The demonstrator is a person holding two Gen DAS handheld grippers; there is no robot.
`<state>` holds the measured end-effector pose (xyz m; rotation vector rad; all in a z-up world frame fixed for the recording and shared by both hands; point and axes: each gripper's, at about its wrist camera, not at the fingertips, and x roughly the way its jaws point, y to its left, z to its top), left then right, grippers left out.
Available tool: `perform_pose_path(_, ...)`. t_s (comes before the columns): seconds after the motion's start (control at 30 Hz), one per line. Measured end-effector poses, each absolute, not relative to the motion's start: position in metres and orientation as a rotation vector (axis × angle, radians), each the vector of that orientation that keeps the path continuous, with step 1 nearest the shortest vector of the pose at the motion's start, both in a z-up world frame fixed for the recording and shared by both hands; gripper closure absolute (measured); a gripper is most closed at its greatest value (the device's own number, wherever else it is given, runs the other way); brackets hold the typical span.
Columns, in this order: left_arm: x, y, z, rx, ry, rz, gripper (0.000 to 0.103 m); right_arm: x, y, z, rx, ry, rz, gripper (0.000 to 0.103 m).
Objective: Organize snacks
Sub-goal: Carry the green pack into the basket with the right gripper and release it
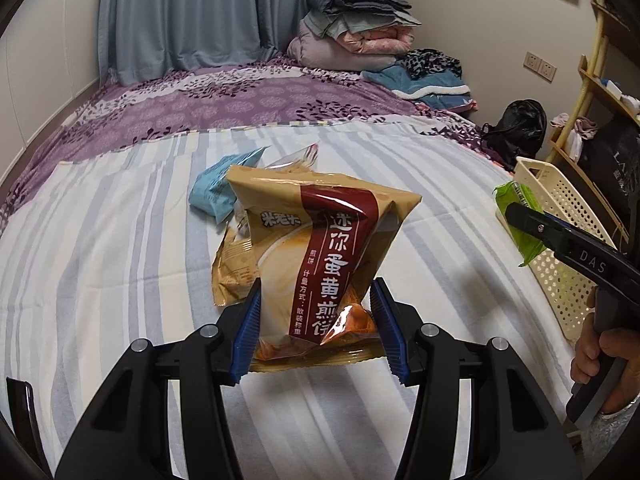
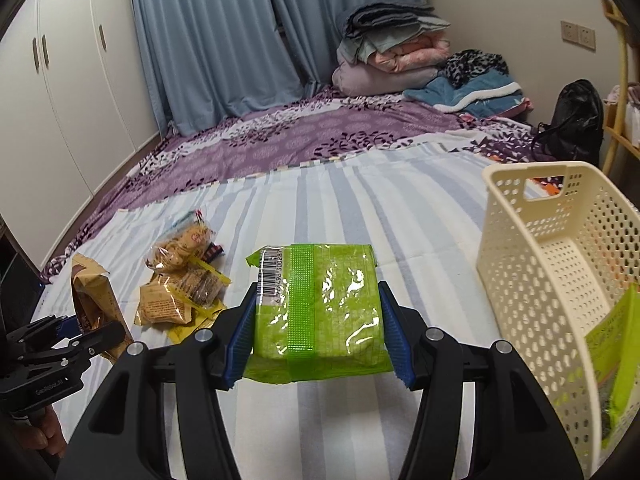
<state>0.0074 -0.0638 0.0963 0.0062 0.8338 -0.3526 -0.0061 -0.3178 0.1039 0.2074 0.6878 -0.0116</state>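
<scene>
Two snack packets are held above a striped bedsheet point(image 2: 360, 208), one in each gripper.

A tan packet point(image 1: 320, 256) printed "迷你蛋黄煎饼" is clamped upright by the left gripper point(image 1: 318, 330). A glossy green packet point(image 2: 320, 312) with a barcode is clamped flat by the right gripper point(image 2: 318, 340), marked "DAS", beside a cream perforated basket point(image 2: 532, 264) where another green packet point(image 2: 616, 344) lies. Loose snacks point(image 2: 184, 280) are scattered at the left.
</scene>
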Motion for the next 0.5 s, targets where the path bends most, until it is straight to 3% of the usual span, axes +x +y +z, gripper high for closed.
perform_pose_path(0.5, -0.013, -0.097, 0.127, 0.062, 0.775, -0.422, 0.049, -0.063, -0.375, 0.137, 0.287, 0.576, -0.127, 0.047)
